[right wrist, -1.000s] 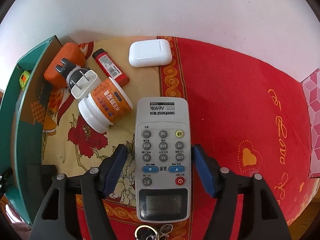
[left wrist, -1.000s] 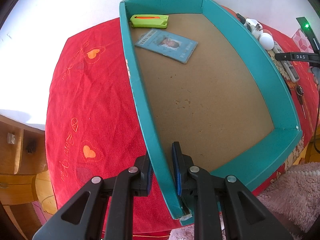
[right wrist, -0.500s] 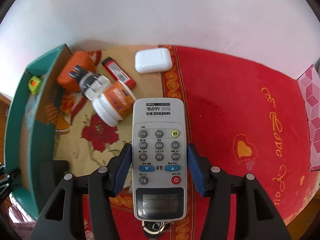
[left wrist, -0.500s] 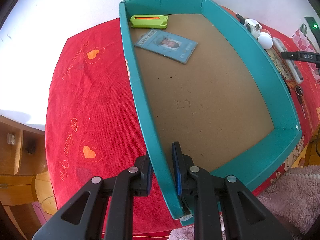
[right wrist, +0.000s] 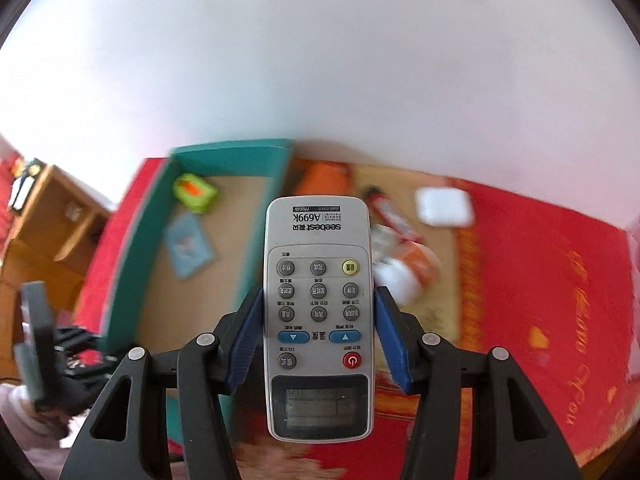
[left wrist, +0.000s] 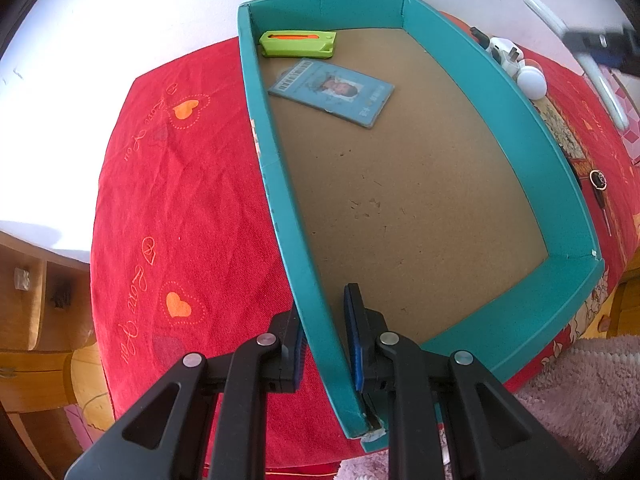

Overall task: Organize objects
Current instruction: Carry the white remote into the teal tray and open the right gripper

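My right gripper (right wrist: 319,330) is shut on a grey remote control (right wrist: 319,308) and holds it in the air above the table, near the teal box (right wrist: 120,264). My left gripper (left wrist: 325,334) is shut on the near left wall of the teal box (left wrist: 280,184). Inside the box lie a green and orange cutter (left wrist: 298,44) and a blue ID card (left wrist: 332,90). The raised remote (left wrist: 592,60) shows blurred at the top right of the left wrist view.
On the red cloth (left wrist: 180,208) right of the box lie a white plug (left wrist: 505,51), a white-capped orange jar (right wrist: 404,268), a red lighter (right wrist: 380,204), a white earbud case (right wrist: 444,206) and keys (left wrist: 599,184). A wooden cabinet (left wrist: 36,300) stands left.
My right gripper closed on the remote, lifted it off the cloth and swung left toward the box. My left gripper has stayed on the box wall.
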Demonstrator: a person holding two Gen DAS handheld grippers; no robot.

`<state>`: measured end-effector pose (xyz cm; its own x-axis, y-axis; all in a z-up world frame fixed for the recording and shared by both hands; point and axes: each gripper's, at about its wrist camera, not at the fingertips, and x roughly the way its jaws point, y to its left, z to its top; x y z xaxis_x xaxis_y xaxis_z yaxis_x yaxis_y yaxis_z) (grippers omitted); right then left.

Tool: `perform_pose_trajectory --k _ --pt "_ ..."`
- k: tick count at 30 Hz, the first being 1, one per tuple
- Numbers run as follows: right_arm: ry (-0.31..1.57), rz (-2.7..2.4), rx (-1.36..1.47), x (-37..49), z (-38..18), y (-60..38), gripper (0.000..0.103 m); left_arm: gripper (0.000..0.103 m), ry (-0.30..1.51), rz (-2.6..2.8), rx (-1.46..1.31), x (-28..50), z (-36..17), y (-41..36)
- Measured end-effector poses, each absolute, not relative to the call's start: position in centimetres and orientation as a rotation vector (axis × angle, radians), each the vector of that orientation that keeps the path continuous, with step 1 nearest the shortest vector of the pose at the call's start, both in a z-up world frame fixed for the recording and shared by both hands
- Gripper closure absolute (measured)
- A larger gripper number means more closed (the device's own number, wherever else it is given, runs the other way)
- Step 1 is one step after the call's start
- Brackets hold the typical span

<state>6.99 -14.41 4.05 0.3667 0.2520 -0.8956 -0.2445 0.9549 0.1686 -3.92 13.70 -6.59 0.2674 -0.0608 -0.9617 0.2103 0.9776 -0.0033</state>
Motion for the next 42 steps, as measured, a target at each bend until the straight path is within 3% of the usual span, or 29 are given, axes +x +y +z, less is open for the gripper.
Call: perform_pose_trajectory --k 6,13,25,42 --pt "1.184 0.424 -0.003 8.4 4.5 -7.7 0.048 0.087 1.288 -0.185 0.138 -3.9 -6.6 13.6" --pt "1.282 0.368 -0.025 11.8 0.9 -2.5 0.048 0.087 1.281 -0.187 0.132 -4.0 -6.5 13.7" --pt "1.380 0.201 -0.039 15.9 -4.5 -0.4 0.048 0.087 1.277 -0.187 0.129 -4.1 -6.5 13.9" --pt "1.350 0.142 -0.129 17.3 -6.6 1.8 0.047 0.087 1.279 -0.188 0.129 -4.2 -6.6 14.0"
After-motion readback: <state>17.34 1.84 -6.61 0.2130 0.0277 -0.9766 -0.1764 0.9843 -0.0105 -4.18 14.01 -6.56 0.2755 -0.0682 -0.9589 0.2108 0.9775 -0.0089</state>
